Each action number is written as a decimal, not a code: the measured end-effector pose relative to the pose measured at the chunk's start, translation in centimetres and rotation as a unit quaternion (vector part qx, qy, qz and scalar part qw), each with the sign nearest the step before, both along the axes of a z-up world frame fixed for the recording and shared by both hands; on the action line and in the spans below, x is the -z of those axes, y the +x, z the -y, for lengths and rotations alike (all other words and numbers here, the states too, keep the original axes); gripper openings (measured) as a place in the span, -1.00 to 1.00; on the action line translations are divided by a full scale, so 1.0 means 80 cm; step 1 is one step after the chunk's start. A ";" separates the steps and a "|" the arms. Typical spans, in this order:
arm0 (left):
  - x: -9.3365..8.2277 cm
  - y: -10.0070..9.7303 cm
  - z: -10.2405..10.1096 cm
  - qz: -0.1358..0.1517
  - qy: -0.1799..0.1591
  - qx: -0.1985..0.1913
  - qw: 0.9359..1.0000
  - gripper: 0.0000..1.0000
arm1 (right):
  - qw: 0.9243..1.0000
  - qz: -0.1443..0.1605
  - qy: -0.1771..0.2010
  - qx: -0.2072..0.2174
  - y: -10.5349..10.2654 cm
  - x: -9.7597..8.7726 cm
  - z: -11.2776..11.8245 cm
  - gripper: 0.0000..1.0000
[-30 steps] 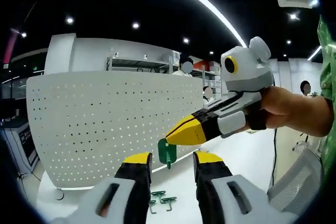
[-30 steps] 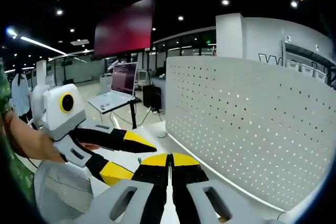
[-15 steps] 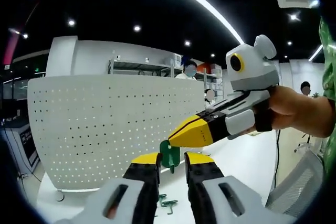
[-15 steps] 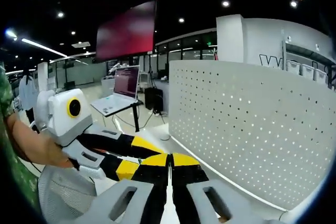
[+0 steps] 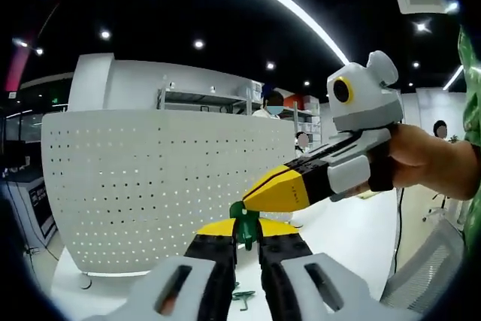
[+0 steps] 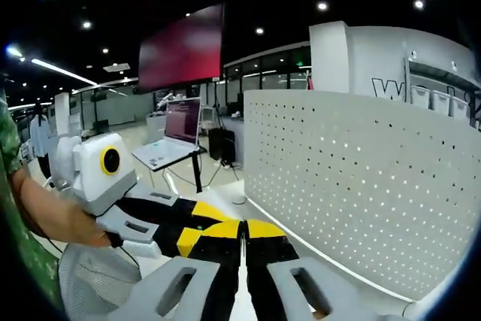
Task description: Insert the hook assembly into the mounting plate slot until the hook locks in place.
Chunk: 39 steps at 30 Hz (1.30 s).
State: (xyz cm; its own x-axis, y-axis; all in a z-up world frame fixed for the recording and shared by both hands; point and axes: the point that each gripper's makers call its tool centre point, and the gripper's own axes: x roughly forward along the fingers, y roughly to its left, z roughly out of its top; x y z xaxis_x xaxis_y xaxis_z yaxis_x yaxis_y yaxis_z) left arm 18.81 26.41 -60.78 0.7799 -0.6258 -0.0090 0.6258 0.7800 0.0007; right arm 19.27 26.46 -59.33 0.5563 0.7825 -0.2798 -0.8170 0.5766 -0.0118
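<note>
- Left gripper view: the left gripper (image 5: 245,234) is seen with its yellow-tipped black jaws drawn in almost together around a small green plastic hook assembly (image 5: 245,224), which stands roughly upright between the tips.
- The right gripper (image 5: 255,199), held in a person's hand (image 5: 421,162), reaches in from the right; its yellow tips are closed to a point and touch the top of the hook assembly, which appears to be gripped there.
- The hook assembly is thus held from below and from the upper right at once, and which tool bears the load cannot be told.
- The curved white perforated mounting plate (image 5: 158,178) stands beyond and to the left of the hook assembly, well apart from it; the next move would need to carry the hook assembly forward and leftward.
- Spare green hooks (image 5: 240,295) lie on the white table (image 5: 346,223) below.
- Right gripper view: the right gripper (image 6: 243,225) shows its jaws pressed together; what they hold is hidden.
- The left gripper (image 6: 197,225) lies just to the left, touching or nearly so.
- The mounting plate (image 6: 361,178) rises to the right and ahead.
</note>
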 end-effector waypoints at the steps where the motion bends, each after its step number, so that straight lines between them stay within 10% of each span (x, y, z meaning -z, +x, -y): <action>1: 0.000 0.000 0.000 0.000 0.000 0.000 1.000 -0.83 | 1.000 0.000 0.001 -0.001 0.000 -0.001 -0.001 -1.00; 39: 0.001 0.001 -0.003 0.001 0.002 -0.008 1.000 -0.93 | 1.000 -0.013 0.025 0.006 0.001 -0.008 0.001 -0.95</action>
State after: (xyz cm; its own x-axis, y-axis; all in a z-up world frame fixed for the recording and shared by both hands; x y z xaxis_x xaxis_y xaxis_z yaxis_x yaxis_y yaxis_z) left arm 18.87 26.66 -60.82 0.7896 -0.6136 -0.0091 0.6137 0.7896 0.0051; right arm 19.37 26.38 -58.72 0.5585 0.7895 -0.2547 -0.8098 0.5854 0.0387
